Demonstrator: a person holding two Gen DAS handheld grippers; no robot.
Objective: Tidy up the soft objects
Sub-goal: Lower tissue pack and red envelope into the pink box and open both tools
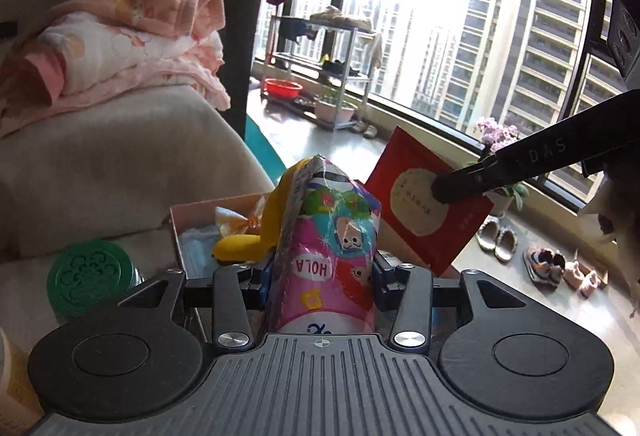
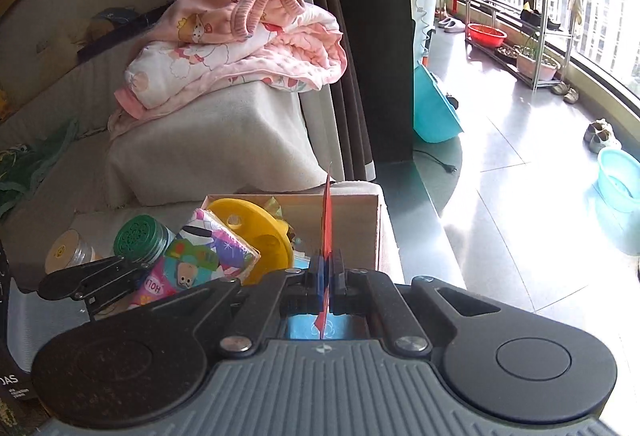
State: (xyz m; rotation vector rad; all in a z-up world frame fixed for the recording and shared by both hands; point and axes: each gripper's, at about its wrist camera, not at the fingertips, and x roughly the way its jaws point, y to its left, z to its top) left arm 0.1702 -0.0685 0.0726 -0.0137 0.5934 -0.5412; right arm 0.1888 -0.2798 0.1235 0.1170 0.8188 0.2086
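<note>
My left gripper (image 1: 322,272) is shut on a colourful cartoon tissue pack (image 1: 326,240) marked "HOLA", held upright above an open cardboard box (image 1: 200,210). The pack also shows in the right wrist view (image 2: 200,256). My right gripper (image 2: 327,268) is shut on a flat red packet (image 2: 327,212), seen edge-on over the box (image 2: 340,202). In the left wrist view the red packet (image 1: 424,204) hangs from the right gripper's fingers (image 1: 472,182). A yellow soft object (image 1: 248,244) lies in the box; it also shows in the right wrist view (image 2: 256,232).
A green-lidded jar (image 1: 90,272) stands left of the box on the beige sofa (image 1: 120,164). Folded pink blankets (image 2: 240,48) lie on the sofa arm. A second jar (image 2: 68,250) stands beside. Shoes (image 1: 544,264), basins (image 2: 618,176) and a rack (image 2: 520,16) stand on the floor by the window.
</note>
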